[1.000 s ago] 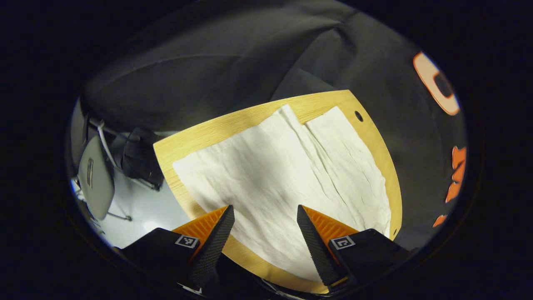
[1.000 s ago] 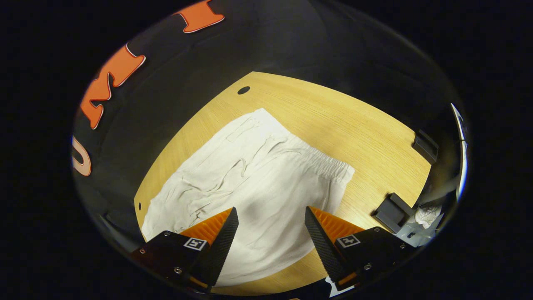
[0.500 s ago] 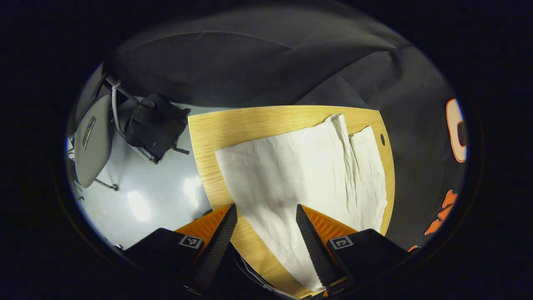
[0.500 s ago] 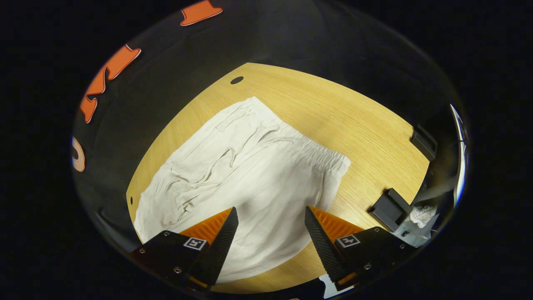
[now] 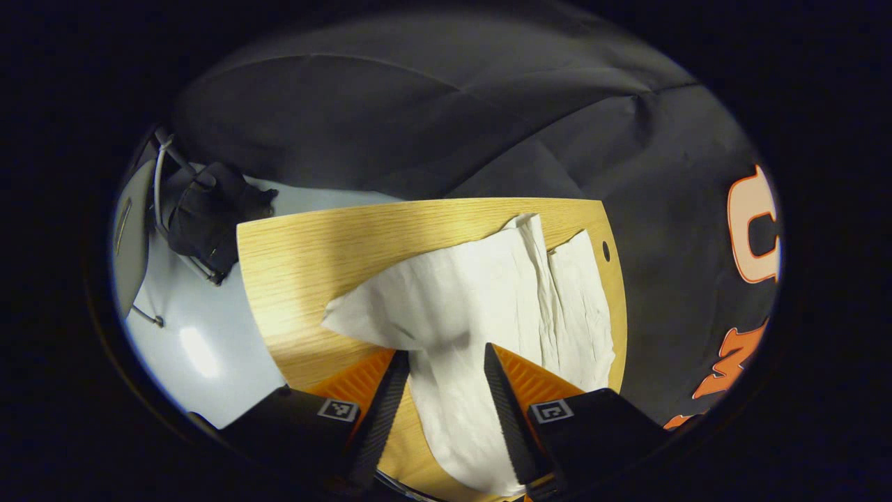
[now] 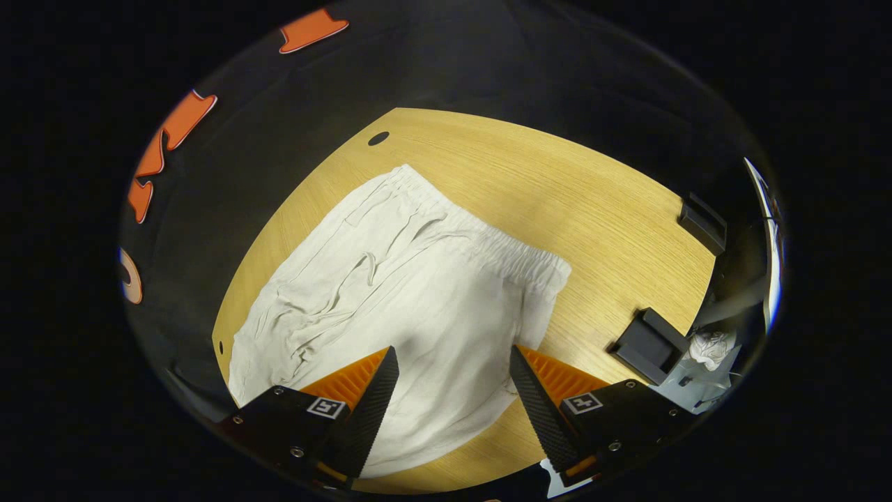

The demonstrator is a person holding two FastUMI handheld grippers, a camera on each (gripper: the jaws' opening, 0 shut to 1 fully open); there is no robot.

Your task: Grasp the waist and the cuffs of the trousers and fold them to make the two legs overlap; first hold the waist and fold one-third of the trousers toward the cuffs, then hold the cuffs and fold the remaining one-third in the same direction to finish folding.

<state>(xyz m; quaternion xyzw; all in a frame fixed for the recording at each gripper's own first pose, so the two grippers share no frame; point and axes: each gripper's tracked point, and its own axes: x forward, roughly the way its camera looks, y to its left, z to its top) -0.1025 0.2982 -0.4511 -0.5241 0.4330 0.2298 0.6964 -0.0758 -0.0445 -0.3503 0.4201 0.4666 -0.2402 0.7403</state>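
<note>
Our left gripper (image 5: 439, 390) has just pinched and lifted the trousers' (image 5: 488, 293) cuff — right gripper (image 6: 449, 390) wide over the waist (image 6: 516, 261) — leg-over-leg fold starting.

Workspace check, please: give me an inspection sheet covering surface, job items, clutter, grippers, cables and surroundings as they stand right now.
Surface: wooden table, light grain, small hole near one edge.
Job's things: white trousers spread on the table, elastic waist flat; cuff end bunched and lifted.
Clutter: two dark brackets at the table edge; crumpled white scrap beyond them.
Grippers: left hand-held gripper has cloth between its fingers, contact unclear; right hand-held gripper open over the trousers.
Cables: nothing seen.
Surroundings: black cloth wall; chair with a dark bag on a pale floor.
</note>
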